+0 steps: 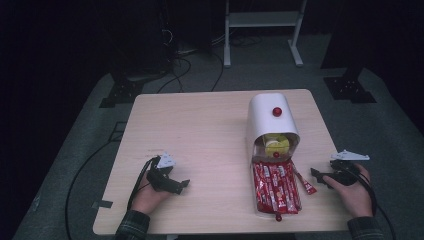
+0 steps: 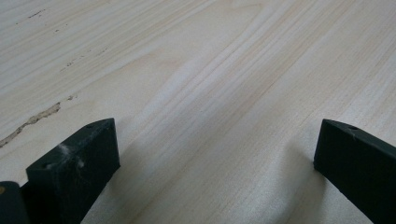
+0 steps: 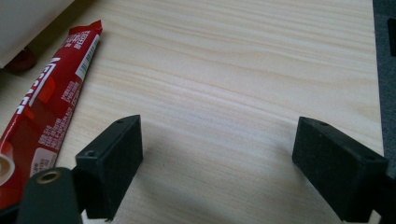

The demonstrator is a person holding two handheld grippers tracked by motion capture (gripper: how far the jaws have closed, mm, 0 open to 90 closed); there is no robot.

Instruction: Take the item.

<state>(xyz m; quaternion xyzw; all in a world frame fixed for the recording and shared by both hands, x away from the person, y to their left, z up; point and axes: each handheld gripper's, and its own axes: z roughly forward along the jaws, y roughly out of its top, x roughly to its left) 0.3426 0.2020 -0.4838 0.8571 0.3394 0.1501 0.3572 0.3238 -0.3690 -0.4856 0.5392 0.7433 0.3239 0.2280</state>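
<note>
A white curved-top container (image 1: 271,122) with a red knob (image 1: 276,111) stands at the table's right, with yellow items (image 1: 276,144) in its open front. Several red stick packets (image 1: 275,187) lie in the white drawer (image 1: 253,186) pulled out toward me. One loose red packet (image 1: 304,181) (image 3: 44,112) lies right of the drawer. My right gripper (image 1: 316,176) (image 3: 217,161) rests open on the table just right of that packet, jaws empty. Over at the table's front left, my left gripper (image 1: 182,185) (image 2: 217,158) sits open on bare wood, jaws wide apart.
The light wooden table (image 1: 200,130) stands on grey carpet. Cables (image 1: 175,65) and a white frame (image 1: 262,30) lie on the floor behind it. Black stand feet (image 1: 350,87) flank the far corners. A red drawer knob (image 1: 278,216) sits near the front edge.
</note>
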